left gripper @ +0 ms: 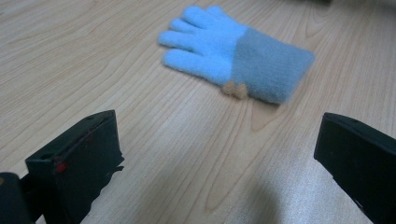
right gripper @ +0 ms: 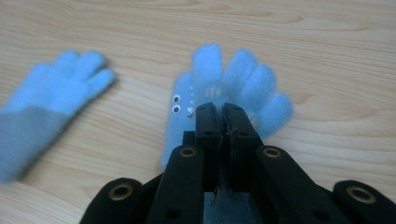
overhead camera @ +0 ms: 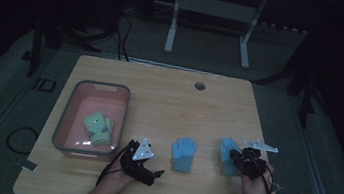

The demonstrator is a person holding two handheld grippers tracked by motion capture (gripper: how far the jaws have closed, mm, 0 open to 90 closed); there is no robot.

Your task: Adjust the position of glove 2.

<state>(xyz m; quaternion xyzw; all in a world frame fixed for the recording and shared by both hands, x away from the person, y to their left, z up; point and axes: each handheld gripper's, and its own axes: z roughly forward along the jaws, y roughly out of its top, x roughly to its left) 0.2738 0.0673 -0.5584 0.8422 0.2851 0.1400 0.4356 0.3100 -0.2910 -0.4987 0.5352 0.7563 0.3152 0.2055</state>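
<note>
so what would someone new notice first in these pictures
Probably the two bright blue gloves on the wooden table: one glove with a grey cuff lies flat at the middle near edge, and the second blue glove, with small googly eyes, sits to its right, pinched by the right gripper. Next, the pink bin at the left holding a pale green glove, with the left gripper open beside it.

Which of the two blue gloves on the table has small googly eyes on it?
The right blue glove, the one pinched in the shut right gripper, has the eyes beside its thumb. The middle blue glove lies free and shows none.
</note>
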